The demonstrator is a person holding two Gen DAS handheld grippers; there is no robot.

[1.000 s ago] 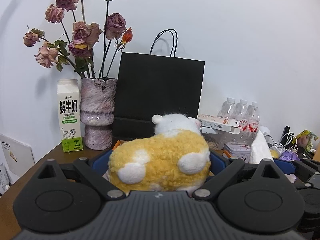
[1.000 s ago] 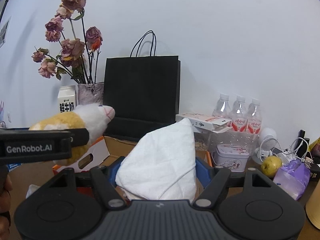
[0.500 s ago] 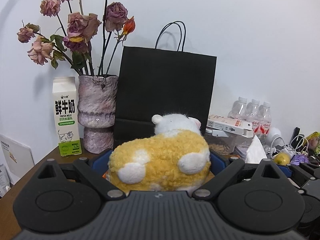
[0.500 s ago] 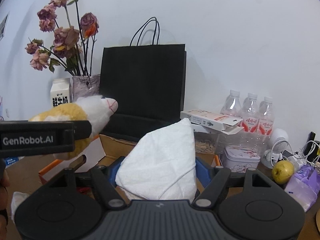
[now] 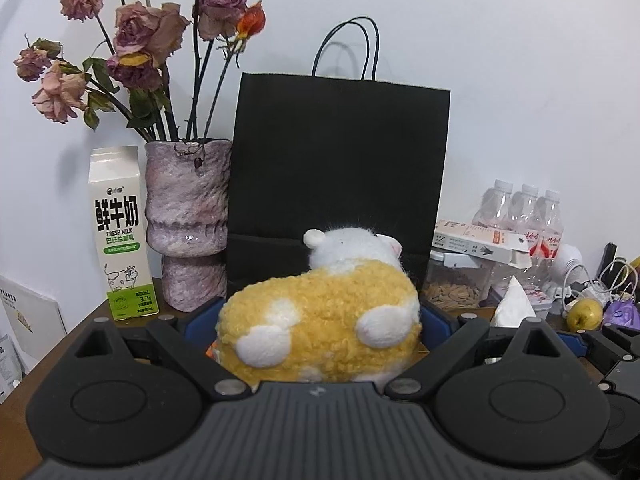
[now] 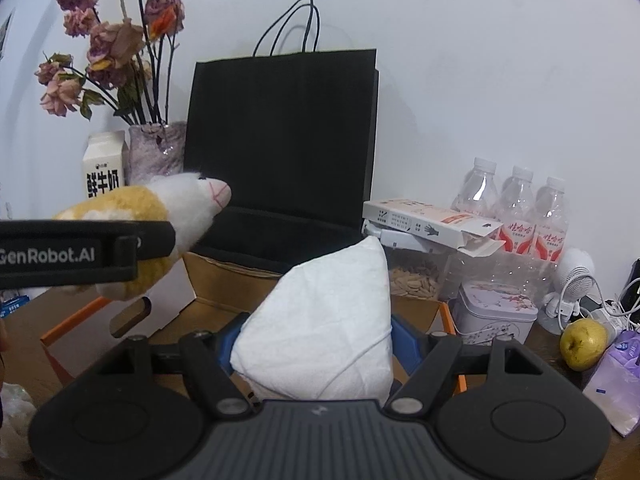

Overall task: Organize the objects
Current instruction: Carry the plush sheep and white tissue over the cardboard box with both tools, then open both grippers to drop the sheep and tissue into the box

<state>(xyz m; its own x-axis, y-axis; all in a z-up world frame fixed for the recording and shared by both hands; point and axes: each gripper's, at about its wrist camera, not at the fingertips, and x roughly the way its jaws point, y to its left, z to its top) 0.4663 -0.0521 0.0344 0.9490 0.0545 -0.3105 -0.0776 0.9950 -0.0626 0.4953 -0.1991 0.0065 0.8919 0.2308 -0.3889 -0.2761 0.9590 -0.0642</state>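
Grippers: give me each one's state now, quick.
Left gripper: shut on the fluffy yellow-and-white plush toy.
Right gripper: shut on the soft white tissue pack.

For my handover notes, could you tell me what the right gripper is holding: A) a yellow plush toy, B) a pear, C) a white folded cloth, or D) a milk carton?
C: the white folded cloth sits clamped between the right gripper fingers.
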